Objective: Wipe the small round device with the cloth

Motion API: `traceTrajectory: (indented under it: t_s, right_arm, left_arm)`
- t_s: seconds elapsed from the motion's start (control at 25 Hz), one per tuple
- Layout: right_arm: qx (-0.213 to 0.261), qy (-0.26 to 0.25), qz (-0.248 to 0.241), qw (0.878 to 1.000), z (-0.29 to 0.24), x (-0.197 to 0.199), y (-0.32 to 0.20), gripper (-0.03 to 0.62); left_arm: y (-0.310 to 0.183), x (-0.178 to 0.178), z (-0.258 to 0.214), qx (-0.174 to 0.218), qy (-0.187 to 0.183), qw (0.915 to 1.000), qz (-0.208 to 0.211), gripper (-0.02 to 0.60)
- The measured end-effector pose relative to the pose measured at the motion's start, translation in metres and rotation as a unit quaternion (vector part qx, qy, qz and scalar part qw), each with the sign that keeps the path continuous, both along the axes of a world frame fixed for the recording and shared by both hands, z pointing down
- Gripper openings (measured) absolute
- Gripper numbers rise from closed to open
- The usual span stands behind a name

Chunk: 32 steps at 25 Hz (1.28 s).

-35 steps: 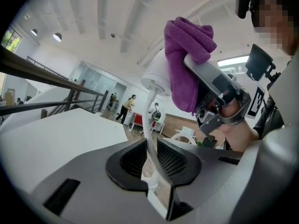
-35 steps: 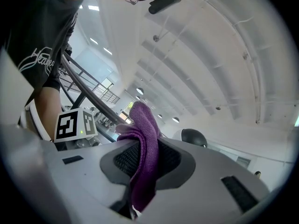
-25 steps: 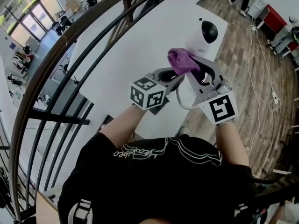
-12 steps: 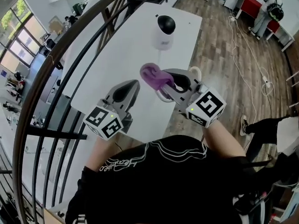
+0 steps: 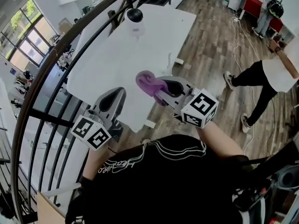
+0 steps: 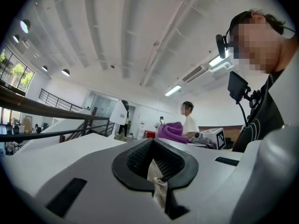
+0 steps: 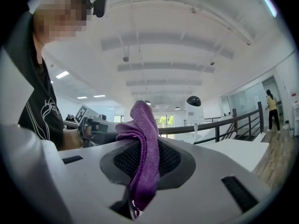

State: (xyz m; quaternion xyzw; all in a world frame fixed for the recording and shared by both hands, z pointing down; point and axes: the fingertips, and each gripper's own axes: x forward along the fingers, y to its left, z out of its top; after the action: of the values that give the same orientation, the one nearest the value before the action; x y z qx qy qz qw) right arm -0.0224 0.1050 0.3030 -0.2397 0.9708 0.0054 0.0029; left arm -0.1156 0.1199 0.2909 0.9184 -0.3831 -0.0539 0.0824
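The small round device (image 5: 134, 20), white with a black dome, stands at the far end of the white table (image 5: 117, 64). It also shows far off in the right gripper view, as the device (image 7: 193, 108). My right gripper (image 5: 156, 90) is shut on a purple cloth (image 5: 147, 83), held above the table's near edge and well short of the device. The cloth (image 7: 145, 143) hangs bunched between its jaws. My left gripper (image 5: 112, 104) is shut with nothing in it, near the table's near left corner. Its closed jaws (image 6: 156, 171) point toward the cloth (image 6: 174, 130).
A curved black railing (image 5: 56, 64) runs along the table's left side. A person (image 5: 275, 78) stands on the wooden floor at the right, where a cable (image 5: 238, 27) also lies. A red cabinet (image 5: 254, 3) is at the back right.
Both grippers have drawn back from the device toward the body, the cloth coming away with the right one. The left gripper's jaws have closed. The device now sits farther off.
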Motion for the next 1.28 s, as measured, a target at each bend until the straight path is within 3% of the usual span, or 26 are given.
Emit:
traceTrajectory:
  t_s: [0.28, 0.64, 0.96, 1.28]
  right_arm:
    - [-0.066, -0.02, 0.004, 0.998, 0.007, 0.081, 0.104, 0.066]
    - [-0.104, -0.039, -0.013, 0.994, 0.023, 0.137, 0.168, 0.066]
    - [-0.1, -0.045, -0.014, 0.994, 0.011, 0.128, 0.177, 0.066]
    - [-0.094, -0.025, -0.026, 0.995, -0.009, 0.108, 0.196, 0.066]
  left_arm:
    - [0.112, 0.081, 0.002, -0.023, -0.015, 0.9996, 0.01, 0.009]
    - [0.172, 0.141, 0.011, -0.04, -0.028, 0.9988, 0.002, 0.009]
    - [0.178, 0.125, 0.008, -0.057, -0.027, 0.998, -0.01, 0.009]
    - [0.191, 0.106, -0.007, -0.05, -0.028, 0.9983, -0.014, 0.009]
